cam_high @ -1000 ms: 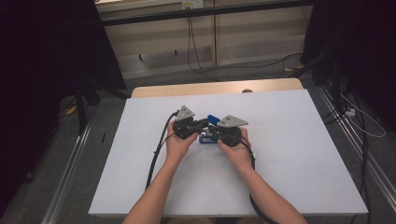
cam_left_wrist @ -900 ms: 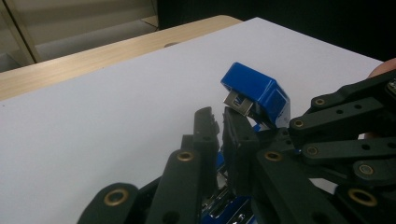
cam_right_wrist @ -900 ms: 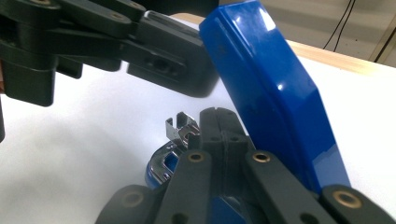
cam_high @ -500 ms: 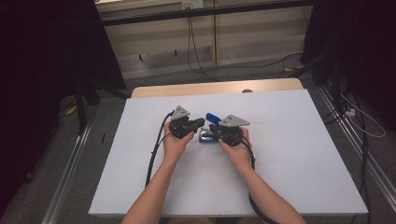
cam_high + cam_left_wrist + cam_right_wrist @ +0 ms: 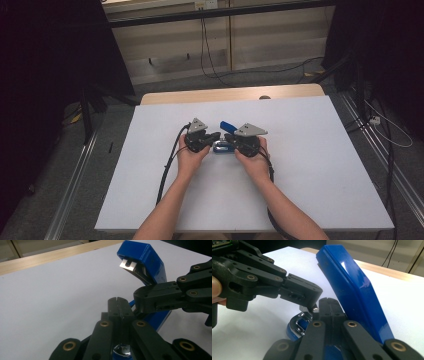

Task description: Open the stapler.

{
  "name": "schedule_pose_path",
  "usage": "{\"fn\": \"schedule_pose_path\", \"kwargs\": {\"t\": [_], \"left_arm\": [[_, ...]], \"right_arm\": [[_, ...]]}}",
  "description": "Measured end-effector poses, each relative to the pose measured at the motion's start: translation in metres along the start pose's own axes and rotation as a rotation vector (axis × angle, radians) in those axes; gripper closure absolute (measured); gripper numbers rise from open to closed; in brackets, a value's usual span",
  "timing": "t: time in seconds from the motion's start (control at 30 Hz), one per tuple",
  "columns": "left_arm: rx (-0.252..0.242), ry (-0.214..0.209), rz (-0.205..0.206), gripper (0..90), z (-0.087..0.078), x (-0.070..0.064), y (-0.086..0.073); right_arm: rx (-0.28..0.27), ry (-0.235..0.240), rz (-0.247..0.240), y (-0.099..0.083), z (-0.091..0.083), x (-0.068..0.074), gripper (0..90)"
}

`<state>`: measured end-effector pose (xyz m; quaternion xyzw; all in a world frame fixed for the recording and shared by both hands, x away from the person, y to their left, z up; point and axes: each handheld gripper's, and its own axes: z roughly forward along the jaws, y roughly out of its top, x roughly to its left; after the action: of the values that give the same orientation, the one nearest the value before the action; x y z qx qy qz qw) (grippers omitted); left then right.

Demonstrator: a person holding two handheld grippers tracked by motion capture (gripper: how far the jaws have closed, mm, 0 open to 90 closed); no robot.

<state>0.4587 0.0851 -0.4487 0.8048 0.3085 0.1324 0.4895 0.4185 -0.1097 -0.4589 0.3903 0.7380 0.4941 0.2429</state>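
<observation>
Gripping blue stapler (image 5: 223,145) (lid raised)

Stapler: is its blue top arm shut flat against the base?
No, in the left gripper view the stapler's blue top arm is swung up well above the table, its metal mouth exposed.

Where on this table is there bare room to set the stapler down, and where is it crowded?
Bare sheet lies left of the left gripper out to the table edge, right of the right gripper, and beyond both toward the wooden strip. It is crowded at the middle, where both shut grippers meet at the open stapler.
</observation>
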Motion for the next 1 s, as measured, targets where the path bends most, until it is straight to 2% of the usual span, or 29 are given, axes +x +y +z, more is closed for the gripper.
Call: {"fn": "schedule_pose_path", "kwargs": {"t": [0.07,0.13,0.23,0.3,0.37,0.53,0.7,1.0], "left_arm": [[0.001,-0.004,-0.013,90.0,0.000,0.000,-0.001],[-0.007,-0.002,0.003,90.0,-0.001,-0.001,-0.004],[0.009,-0.010,0.004,90.0,-0.001,-0.001,-0.005],[0.003,-0.011,-0.011,90.0,0.000,-0.001,-0.006],[0.000,-0.008,-0.007,90.0,0.000,-0.002,-0.007],[0.007,-0.006,-0.001,90.0,0.002,-0.001,-0.010],[0.010,-0.002,0.011,90.0,0.003,0.000,-0.011],[0.011,-0.003,0.019,90.0,0.003,-0.001,-0.011]], "right_arm": [[0.003,-0.001,0.000,0.000,0.000,0.001,90.0],[0.001,0.002,-0.009,-0.001,0.001,0.002,90.0],[0.010,0.007,-0.020,-0.003,0.004,0.006,90.0],[0.015,-0.004,-0.035,-0.002,0.005,0.008,90.0],[0.009,-0.008,-0.020,-0.001,0.005,0.008,90.0],[-0.007,-0.032,-0.019,0.002,0.001,0.007,90.0],[-0.031,-0.028,-0.003,0.008,-0.004,0.006,90.0],[-0.041,-0.086,-0.016,0.012,-0.013,0.005,90.0]]}}
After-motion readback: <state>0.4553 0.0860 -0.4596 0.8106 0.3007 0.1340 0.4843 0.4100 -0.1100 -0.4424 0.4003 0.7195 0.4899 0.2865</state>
